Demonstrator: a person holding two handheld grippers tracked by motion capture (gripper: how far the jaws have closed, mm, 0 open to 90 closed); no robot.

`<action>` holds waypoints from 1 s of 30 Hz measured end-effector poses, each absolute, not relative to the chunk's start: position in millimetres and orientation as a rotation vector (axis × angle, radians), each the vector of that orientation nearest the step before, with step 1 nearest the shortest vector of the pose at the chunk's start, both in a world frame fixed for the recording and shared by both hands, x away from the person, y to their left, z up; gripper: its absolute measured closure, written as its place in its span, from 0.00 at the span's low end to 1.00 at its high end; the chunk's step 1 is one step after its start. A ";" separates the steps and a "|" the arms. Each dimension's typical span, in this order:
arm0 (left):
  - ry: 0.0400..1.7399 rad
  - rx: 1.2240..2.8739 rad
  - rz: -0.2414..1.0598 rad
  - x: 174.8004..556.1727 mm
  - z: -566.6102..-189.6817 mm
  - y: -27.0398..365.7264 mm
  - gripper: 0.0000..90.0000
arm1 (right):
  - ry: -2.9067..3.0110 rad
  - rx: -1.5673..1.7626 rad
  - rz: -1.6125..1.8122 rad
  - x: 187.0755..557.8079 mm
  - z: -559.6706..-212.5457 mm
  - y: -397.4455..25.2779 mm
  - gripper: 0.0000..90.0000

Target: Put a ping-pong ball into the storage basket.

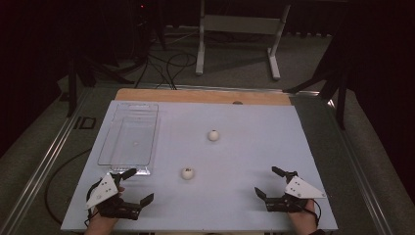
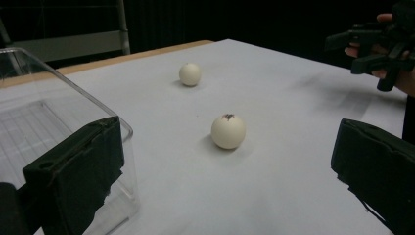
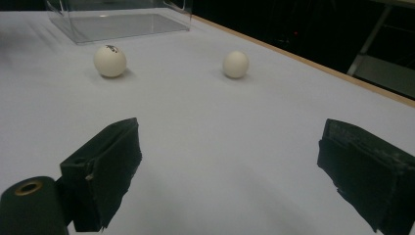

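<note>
Near the bench's front edge, the left claw [image 1: 132, 187] and the right claw [image 1: 269, 181] both rest with jaws spread wide, gripping nothing. Between them, on the white bench top [image 1: 244, 147], the nearer small white ball with a dark mark [image 1: 187, 173] sits just beside the clear plastic rectangular tray [image 1: 129, 139]. A second, plain white ball [image 1: 213, 135] lies farther back, open surface all around it.
</note>
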State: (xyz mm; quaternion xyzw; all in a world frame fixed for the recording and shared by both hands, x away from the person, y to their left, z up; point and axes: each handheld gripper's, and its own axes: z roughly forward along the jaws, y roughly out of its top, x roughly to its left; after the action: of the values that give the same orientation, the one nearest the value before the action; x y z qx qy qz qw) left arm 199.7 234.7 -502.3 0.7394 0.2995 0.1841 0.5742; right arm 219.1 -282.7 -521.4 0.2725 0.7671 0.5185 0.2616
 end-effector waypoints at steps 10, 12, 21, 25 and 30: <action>0.684 1.753 0.454 199.6 -474.4 230.5 0.00 | 2.054 0.733 1.408 217.8 -519.4 -283.8 0.10; 0.691 1.758 0.460 200.8 -465.1 231.3 0.00 | 2.050 0.737 1.408 217.3 -519.1 -284.2 0.10; 0.692 1.779 0.472 205.6 -444.5 230.5 0.00 | 2.051 0.732 1.408 217.6 -519.2 -284.0 0.10; 0.681 1.793 0.475 208.8 -435.8 227.6 0.00 | 2.052 0.735 1.413 217.9 -519.3 -284.1 0.10; 0.656 1.814 0.475 214.5 -421.7 220.6 0.00 | 2.059 0.751 1.416 218.5 -520.0 -284.4 0.10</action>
State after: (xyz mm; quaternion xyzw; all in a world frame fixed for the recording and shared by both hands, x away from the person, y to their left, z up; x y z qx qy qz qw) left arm 214.5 220.6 -421.7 0.7652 0.2767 0.2002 0.5458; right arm 218.5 -284.4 -520.0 0.2777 0.7614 0.5235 0.2630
